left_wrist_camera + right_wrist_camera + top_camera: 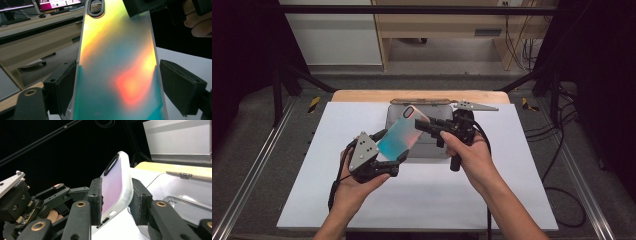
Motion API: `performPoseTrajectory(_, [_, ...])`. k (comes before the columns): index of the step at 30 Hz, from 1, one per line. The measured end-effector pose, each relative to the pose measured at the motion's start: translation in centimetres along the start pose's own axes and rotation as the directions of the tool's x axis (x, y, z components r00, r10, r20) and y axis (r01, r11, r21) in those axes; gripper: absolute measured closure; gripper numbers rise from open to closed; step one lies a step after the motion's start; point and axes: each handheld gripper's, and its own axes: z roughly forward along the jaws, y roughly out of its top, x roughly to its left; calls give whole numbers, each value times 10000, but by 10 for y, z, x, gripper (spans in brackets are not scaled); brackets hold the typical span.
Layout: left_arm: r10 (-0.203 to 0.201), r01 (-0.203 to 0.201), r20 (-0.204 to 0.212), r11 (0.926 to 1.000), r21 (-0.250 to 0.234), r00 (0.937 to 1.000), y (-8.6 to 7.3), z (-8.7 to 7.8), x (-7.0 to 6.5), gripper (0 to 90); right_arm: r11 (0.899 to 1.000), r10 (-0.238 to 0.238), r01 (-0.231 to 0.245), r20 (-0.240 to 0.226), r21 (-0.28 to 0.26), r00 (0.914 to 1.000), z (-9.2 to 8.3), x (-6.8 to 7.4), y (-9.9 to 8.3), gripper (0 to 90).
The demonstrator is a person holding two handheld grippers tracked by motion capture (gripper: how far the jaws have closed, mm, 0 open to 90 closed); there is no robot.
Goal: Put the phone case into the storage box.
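**Holding an iridescent phone case in the air between two grippers**

Hovering above the middle of the surface, the iridescent phone case [398,136] is being gripped from both ends at once. The right gripper [421,124] is pinching the case near its camera-cutout end, its jaws pressed against the two faces, as the right gripper view makes plain [117,183]. The left gripper [387,150] is straddling the lower part of the case; in the left gripper view the left pad is touching the case's edge [117,65], while the right pad is standing slightly off the other edge, so I cannot tell whether this gripper is truly clamping or just closing in.

Judging by this, the case is already lifted clear and is partway through a handover or a reorientation between hands; the work looks roughly at its midpoint. What seems to be left is for one gripper to let go and the other to carry the case to wherever it belongs, possibly the open grey hinged box [432,150] lying just behind and beneath the grippers.

The surface [492,200] is a white sheet over a wooden tabletop whose far edge is showing. Beyond it, pale wooden furniture [442,25] and loose cables [557,150] are sitting on a grey floor, with dark curtaining closing in both sides.
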Motion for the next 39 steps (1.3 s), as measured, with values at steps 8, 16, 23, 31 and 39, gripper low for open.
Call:
performPoseTrajectory(8, [19, -21, 156, 9999, 153, 9999, -3, 2, 2, 173, 9999, -110, 110, -24, 79, 9999, -1, 1, 0, 686])
performPoseTrajectory(16, [262, -269, 187, 9988, 406, 9995, -10, 13, 3, 171, 9995, -167, 171, -132, 254, 9998, 0, 16, 2, 797])
performPoseTrajectory(23, [114, -115, -84, 9999, -110, 9999, -10, 20, 3, 168, 9985, -541, 537, 451, 119, 9975, 1, 30, 9, 807])
performPoseTrajectory(31, [906, -964, -1130, 9943, -466, 9895, -3, 10, -19, 148, 9985, -527, 540, 1153, -83, 9919, 2, 36, 13, 807])
performPoseTrajectory(39, [828, -848, -1458, 9964, -74, 9858, -11, 20, -30, 159, 9995, -310, 310, 1394, 22, 9897, 8, 35, 10, 807])
